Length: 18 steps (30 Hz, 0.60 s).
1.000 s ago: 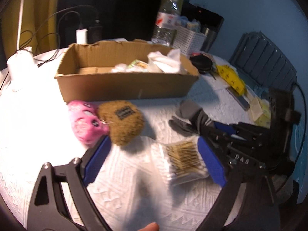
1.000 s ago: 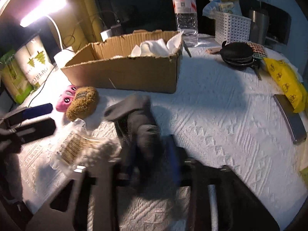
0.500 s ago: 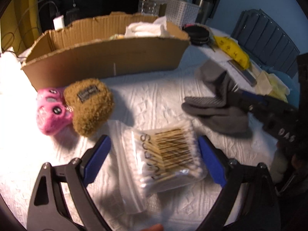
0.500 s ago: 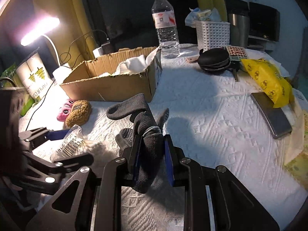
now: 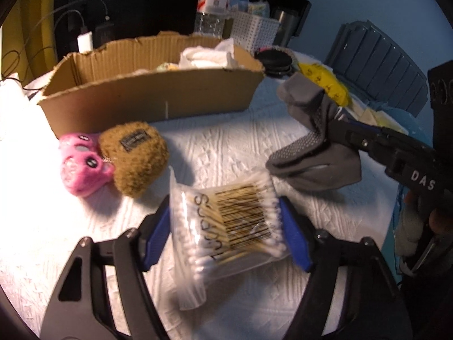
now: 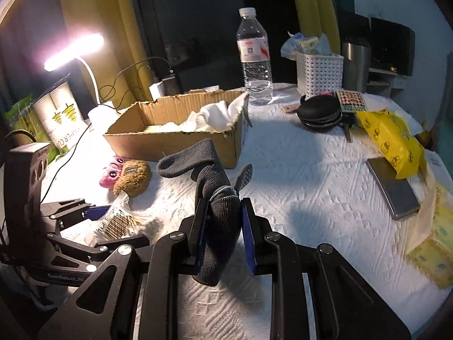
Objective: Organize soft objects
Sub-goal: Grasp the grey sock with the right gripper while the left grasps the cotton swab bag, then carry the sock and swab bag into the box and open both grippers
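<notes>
My left gripper (image 5: 225,228) is shut on a clear bag of cotton swabs (image 5: 226,221), lifted slightly off the white cloth. My right gripper (image 6: 223,221) is shut on rolled grey socks (image 6: 218,198) and holds them above the table; they also show in the left wrist view (image 5: 311,153). A pink plush (image 5: 80,164) and a brown plush (image 5: 133,158) lie side by side in front of the cardboard box (image 5: 147,99), which holds white cloths (image 5: 206,55). The box also shows in the right wrist view (image 6: 172,138).
A water bottle (image 6: 254,56), white basket (image 6: 318,73), black round case (image 6: 320,110), yellow bag (image 6: 388,136) and grey flat device (image 6: 393,187) sit at the back and right. A lamp (image 6: 73,51) and paper cup pack (image 6: 59,116) stand at the left.
My left gripper has closed onto the cotton swab bag and lifted it. My right gripper has raised the grey socks higher off the table.
</notes>
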{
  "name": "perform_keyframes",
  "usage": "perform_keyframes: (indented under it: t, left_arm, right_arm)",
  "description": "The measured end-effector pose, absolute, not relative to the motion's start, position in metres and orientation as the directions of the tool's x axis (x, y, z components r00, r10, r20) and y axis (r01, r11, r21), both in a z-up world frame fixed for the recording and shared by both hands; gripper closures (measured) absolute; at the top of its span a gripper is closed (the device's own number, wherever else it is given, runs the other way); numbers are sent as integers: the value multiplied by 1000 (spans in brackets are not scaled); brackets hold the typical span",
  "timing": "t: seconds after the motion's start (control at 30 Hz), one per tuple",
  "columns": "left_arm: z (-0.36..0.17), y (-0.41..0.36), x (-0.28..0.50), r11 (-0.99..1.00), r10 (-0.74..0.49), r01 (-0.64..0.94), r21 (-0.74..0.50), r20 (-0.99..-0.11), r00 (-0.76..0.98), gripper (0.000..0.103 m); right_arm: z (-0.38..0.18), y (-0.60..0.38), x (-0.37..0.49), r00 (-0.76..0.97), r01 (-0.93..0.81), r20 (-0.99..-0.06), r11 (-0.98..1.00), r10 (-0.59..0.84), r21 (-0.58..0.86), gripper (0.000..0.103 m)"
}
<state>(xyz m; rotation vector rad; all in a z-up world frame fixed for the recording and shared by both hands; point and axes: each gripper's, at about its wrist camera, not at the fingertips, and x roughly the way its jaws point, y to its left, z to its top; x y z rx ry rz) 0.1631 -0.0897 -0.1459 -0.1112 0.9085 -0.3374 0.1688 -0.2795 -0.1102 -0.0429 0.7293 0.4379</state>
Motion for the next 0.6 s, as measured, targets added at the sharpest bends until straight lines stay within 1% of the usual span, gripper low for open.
perform_keyframes:
  t: [0.37,0.6]
  left_arm:
    - [-111,-45,154,947,-318,185,-263,-681,659,30]
    - [-82,-18,158,953,-291,165,-252,-628,722,30]
  right_arm:
    - [-90,-251,162,672,-441,-638,895,376,62,79]
    - [-67,-233,166,692,-465,-612,885,383,28,79]
